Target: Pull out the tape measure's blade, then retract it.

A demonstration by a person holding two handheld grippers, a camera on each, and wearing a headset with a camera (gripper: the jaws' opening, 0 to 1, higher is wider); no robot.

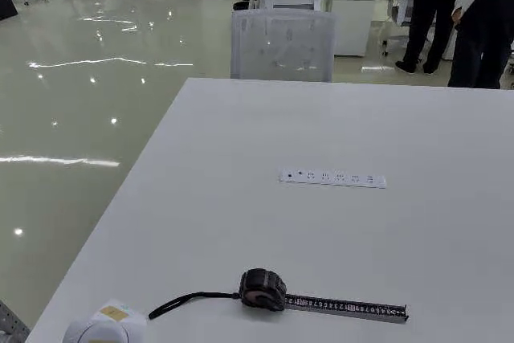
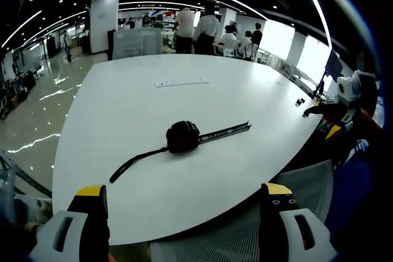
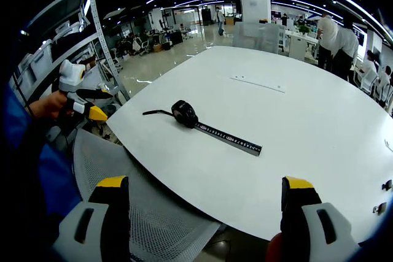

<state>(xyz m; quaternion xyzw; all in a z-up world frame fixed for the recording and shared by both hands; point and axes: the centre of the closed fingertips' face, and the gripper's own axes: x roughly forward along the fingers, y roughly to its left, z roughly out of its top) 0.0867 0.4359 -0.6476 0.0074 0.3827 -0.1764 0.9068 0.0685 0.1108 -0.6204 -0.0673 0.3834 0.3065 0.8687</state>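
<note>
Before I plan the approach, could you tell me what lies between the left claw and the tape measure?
In the left gripper view, a mesh chair back and then bare tabletop lie between the left claw and the tape measure.

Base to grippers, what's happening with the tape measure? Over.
Left gripper, right gripper: open, empty, short of the white table. Black round tape measure lies on it, blade partly out. White socket strip beyond, not in the way.
</note>
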